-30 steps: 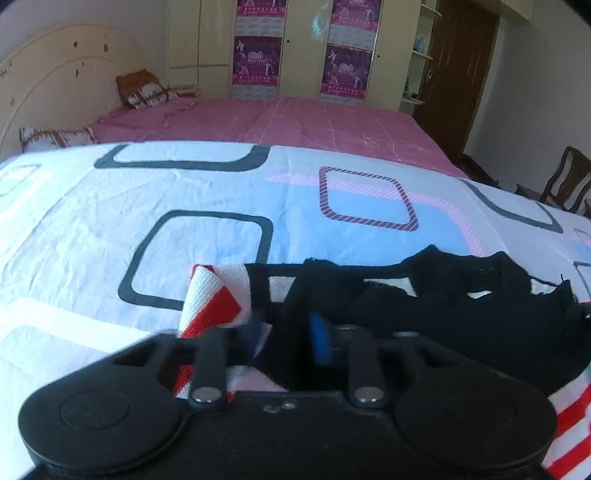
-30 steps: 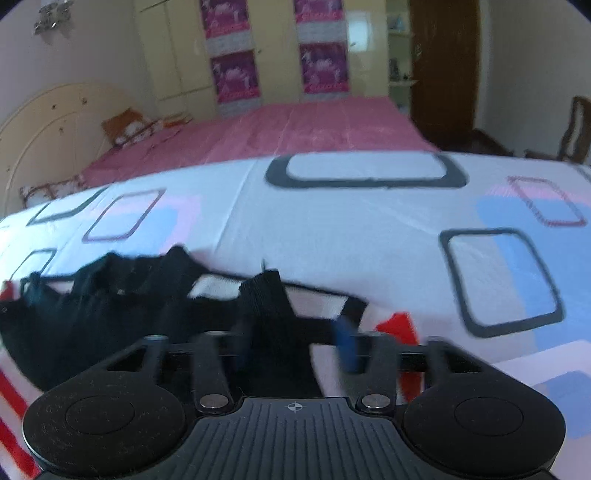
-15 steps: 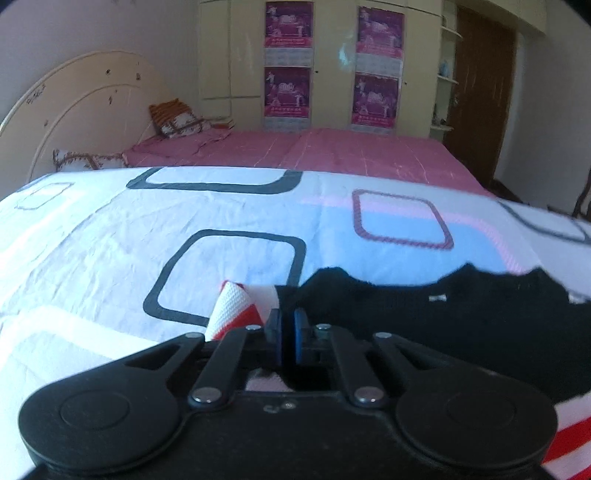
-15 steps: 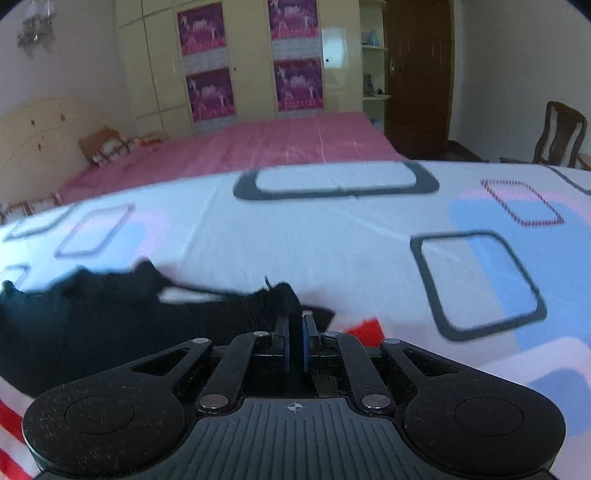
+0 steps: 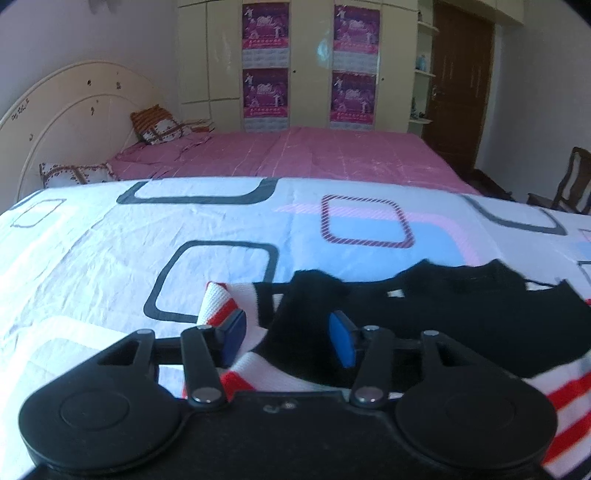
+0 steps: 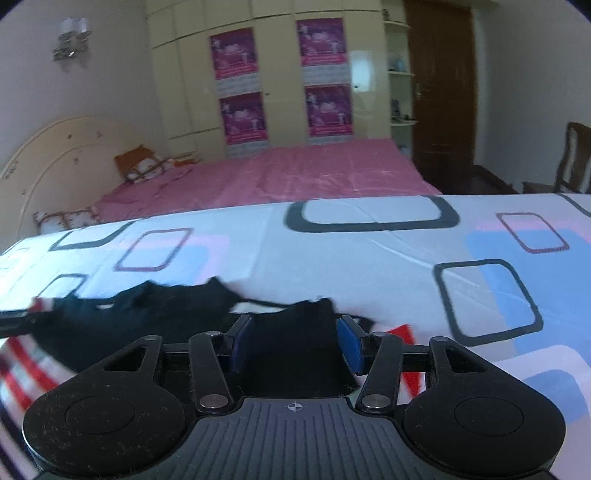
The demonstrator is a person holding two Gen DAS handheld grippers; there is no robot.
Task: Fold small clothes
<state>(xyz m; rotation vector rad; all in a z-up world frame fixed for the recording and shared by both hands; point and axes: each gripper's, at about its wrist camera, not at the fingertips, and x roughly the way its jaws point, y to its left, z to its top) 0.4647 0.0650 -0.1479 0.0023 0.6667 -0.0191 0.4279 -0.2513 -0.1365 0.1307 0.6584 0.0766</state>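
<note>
Jaws of both grippers spread apart, left gripper point(image 5: 288, 338) and right gripper point(image 6: 293, 341) over striped garment point(image 5: 461, 332)

Both grippers, left gripper point(image 5: 288, 338) and right gripper point(image 6: 293, 345), were pinched on the black garment point(image 5: 461, 314) half a second ago; now they're spread wide, fabric released.

One garment point(image 5: 461, 317), four posters point(image 5: 265, 26) — two pillows point(image 5: 75, 173)

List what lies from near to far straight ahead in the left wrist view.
Left gripper, open → black garment with red and white stripes → patterned white sheet → pink bed → wardrobe with purple posters.
</note>
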